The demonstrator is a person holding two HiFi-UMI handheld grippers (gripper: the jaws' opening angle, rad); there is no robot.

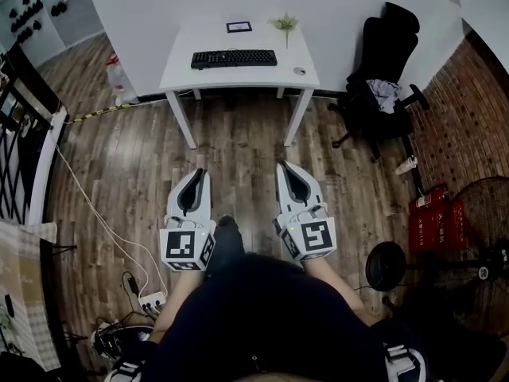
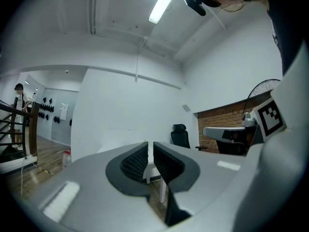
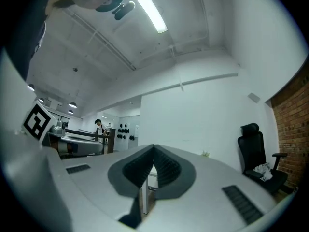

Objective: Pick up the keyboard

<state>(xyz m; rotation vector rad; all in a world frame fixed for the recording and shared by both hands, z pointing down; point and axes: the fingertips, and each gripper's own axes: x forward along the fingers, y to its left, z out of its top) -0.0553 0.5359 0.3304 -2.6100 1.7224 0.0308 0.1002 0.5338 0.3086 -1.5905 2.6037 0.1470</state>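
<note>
A black keyboard [image 1: 234, 58] lies on a small white table [image 1: 238, 76] against the far wall in the head view. Both grippers hang over the wooden floor, well short of the table. My left gripper [image 1: 199, 173] is shut with nothing between its jaws, and my right gripper [image 1: 282, 166] is shut and empty too. In the left gripper view the dark ribbed pads [image 2: 145, 161] nearly meet and the left gripper [image 2: 150, 145] points level at the table. In the right gripper view the right gripper [image 3: 154, 149] has its tips touching.
A small framed card [image 1: 238, 27], a little plant [image 1: 285, 23] and a small round thing [image 1: 299, 71] share the table. A black office chair [image 1: 380, 70] stands right of it, a floor fan [image 1: 485, 213] and red boxes [image 1: 436, 220] farther right. Cables and a power strip [image 1: 151, 299] lie on the floor at left.
</note>
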